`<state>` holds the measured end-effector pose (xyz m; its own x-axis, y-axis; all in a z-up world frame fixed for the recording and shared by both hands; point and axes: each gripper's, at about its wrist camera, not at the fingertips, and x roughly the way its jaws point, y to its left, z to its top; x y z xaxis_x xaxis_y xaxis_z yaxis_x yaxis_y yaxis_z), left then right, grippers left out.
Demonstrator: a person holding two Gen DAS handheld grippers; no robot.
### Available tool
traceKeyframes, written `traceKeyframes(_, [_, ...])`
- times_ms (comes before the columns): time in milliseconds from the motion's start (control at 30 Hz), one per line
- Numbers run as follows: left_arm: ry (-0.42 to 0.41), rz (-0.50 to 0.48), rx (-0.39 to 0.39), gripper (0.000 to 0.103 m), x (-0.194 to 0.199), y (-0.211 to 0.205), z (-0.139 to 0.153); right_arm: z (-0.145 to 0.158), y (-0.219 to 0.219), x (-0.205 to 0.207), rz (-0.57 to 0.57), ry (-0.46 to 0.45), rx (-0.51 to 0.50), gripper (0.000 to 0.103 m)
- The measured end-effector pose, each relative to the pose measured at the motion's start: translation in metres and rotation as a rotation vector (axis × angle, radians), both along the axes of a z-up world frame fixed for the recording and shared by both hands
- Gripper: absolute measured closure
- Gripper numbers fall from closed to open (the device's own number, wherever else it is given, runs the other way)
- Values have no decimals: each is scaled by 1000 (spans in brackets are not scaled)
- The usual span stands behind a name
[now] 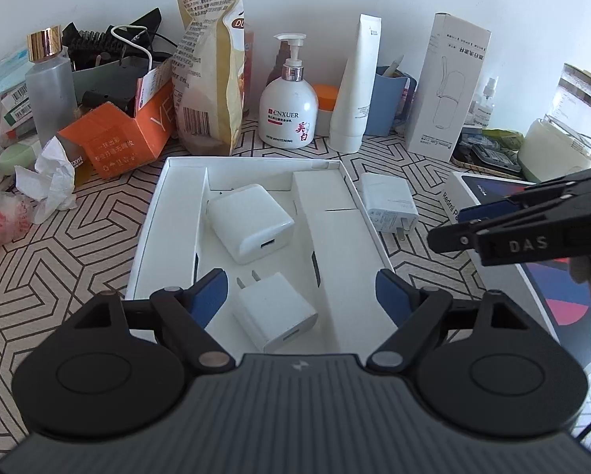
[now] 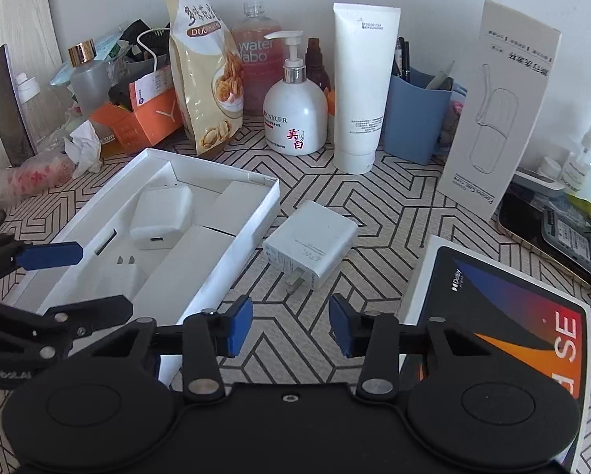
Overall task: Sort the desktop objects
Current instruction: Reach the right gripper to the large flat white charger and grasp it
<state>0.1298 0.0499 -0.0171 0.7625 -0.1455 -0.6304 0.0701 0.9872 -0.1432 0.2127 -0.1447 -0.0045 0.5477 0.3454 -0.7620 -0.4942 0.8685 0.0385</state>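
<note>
Nearest the left wrist camera, the left tongs (image 1: pixel 301 296) hang spread wide over the near end of the white box tray (image 1: pixel 153 213), blue pads apart and pinching nothing. Between those pads lies a small white charger (image 1: pixel 273 314) with its two prongs pointing away, resting inside the tray. Farther in, a second, rounder white charger (image 1: pixel 250 223) sits in the tray's middle compartment, its port facing the camera.

Just right of the tray, on the patterned surface (image 2: pixel 374 205), a third white charger (image 2: pixel 311 245) lies flat with its prongs toward the right tongs (image 2: pixel 291 326). Those tongs are also spread, empty, hovering near this charger but apart from it. A dark tablet box (image 2: pixel 504 324) lies at the near right.

Along the far wall stand a snack bag (image 1: pixel 208 67), a white pump bottle (image 1: pixel 289 106), a white tube (image 1: pixel 356 87), a blue holder (image 2: pixel 413 118) and a tall white carton (image 1: pixel 447 87); an orange box (image 1: pixel 117 138) and crumpled tissue (image 1: pixel 50 177) sit far left.
</note>
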Motion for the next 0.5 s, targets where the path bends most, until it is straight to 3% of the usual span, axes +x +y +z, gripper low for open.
traceKeyframes(167, [-24,52,15,21,0,2,0,-8,10,29,11,33,-9,64])
traceKeyframes(233, [-29,47,-16,21,-1,4,3,-11,10,43,-13,55,4,62])
traceKeyframes(367, [-39,43,-26,21,-3,6,3,-19,11,66,-54,113,49,39])
traceKeyframes(500, [-51,70,-29,21,-7,10,3,-25,17,78,-80,144,79,33])
